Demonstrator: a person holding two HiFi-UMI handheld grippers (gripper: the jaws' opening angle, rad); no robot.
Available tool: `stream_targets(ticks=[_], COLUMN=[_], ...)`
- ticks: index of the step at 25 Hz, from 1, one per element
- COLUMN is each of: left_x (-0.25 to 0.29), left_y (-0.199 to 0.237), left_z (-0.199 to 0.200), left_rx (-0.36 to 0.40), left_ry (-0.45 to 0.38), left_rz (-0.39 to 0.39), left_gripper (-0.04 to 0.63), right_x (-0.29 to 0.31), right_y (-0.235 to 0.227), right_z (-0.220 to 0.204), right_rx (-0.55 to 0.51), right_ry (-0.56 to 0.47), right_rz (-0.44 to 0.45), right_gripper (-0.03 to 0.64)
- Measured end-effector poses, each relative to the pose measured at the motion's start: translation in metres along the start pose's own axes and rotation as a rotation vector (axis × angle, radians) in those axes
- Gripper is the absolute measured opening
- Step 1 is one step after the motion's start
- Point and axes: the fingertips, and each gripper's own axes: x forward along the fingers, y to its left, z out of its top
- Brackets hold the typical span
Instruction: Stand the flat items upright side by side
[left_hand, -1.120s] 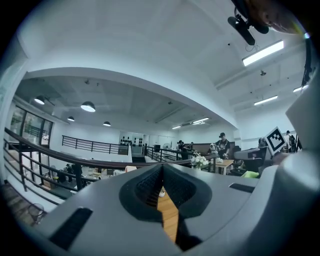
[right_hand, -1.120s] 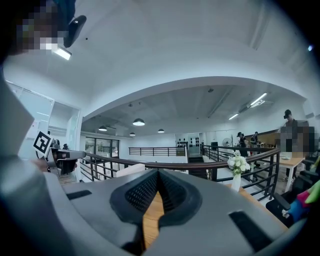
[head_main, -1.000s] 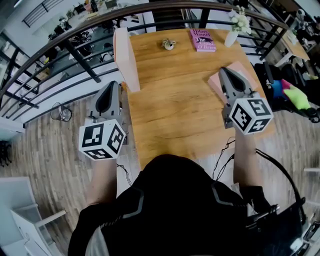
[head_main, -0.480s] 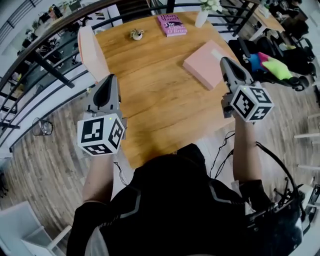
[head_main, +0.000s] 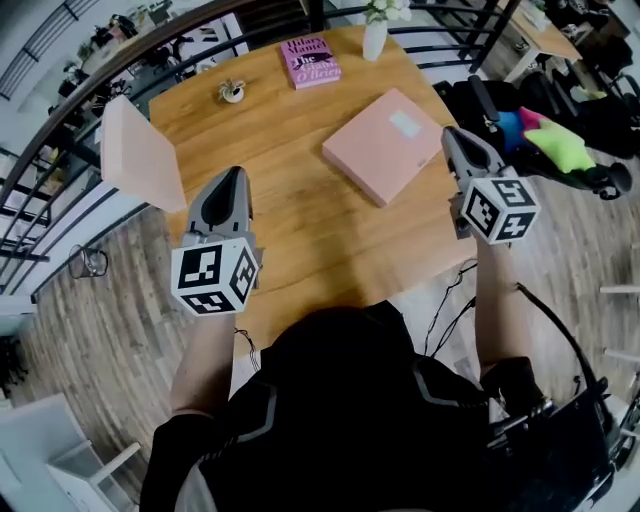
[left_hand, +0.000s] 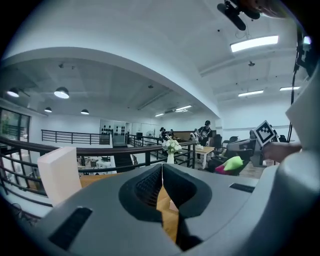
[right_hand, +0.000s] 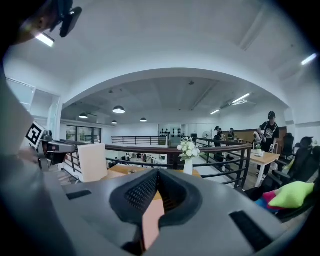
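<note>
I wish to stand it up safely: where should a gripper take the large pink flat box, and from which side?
Probably its thin right-hand edge, approached low from the right by the right gripper, whose shut jaws must open first. The pink box lies flat on the table, so only its edges offer a bite, and that edge is nearest.

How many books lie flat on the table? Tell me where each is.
2. The large pink book lies right of centre; the small magenta book at the far edge, beside the vase.
</note>
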Motion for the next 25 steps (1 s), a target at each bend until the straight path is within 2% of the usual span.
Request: stream_targets(ticks=[7,11,15,16,18,20,21,23,25], left_x=[0.067,0.095,0.115,0.121,0.132,0.142,0.147,0.154,0.159], left_y=[-0.076,-0.099,-0.121,-0.126,-0.135,-0.143,-0.147,-0.155,-0.166], left_z=[-0.027,-0.048,-0.076,-0.084,-0.099,-0.117,-0.125,-0.141,-0.156], left_rx=[-0.032,-0.006,-0.024,-0.029,-0.046,-0.065,-0.07,-0.072,-0.06], left_ry=[0.066,0.132,0.209,0.229,0.264,0.301,0.322,0.368,0.412], left_rz=[0.01,0.024,-0.004,-0.007,-0.003,-0.013,-0.023,-0.049,-0.086], left_gripper=[0.031,0.031,0.031,0.031,0.032,0.034,0.063,0.237,0.292], right_x=[0.036,0.06,0.079,0.082,0.09,0.097,0.099,0.103,0.105], right_y=[-0.1,-0.139,-0.167,-0.174,-0.183,-0.19,-0.191,-0.193,-0.196], right_z=[-0.04,-0.067,-0.099,-0.106,-0.119,-0.134,-0.141,-0.155,-0.165], right_rx=[-0.037,-0.03,-0.009,-0.017,-0.049,-0.08,-0.09,-0.109,-0.133], right_ry=[0.057,0.106,0.159,0.169,0.19,0.219,0.237,0.281,0.322], right_rz=[0.107,0.131,0.146,0.152,0.177,0.208,0.227,0.274,0.315], right_gripper=[0.011,0.011,0.025,0.055,0.167,0.216,0.253,0.342,0.395])
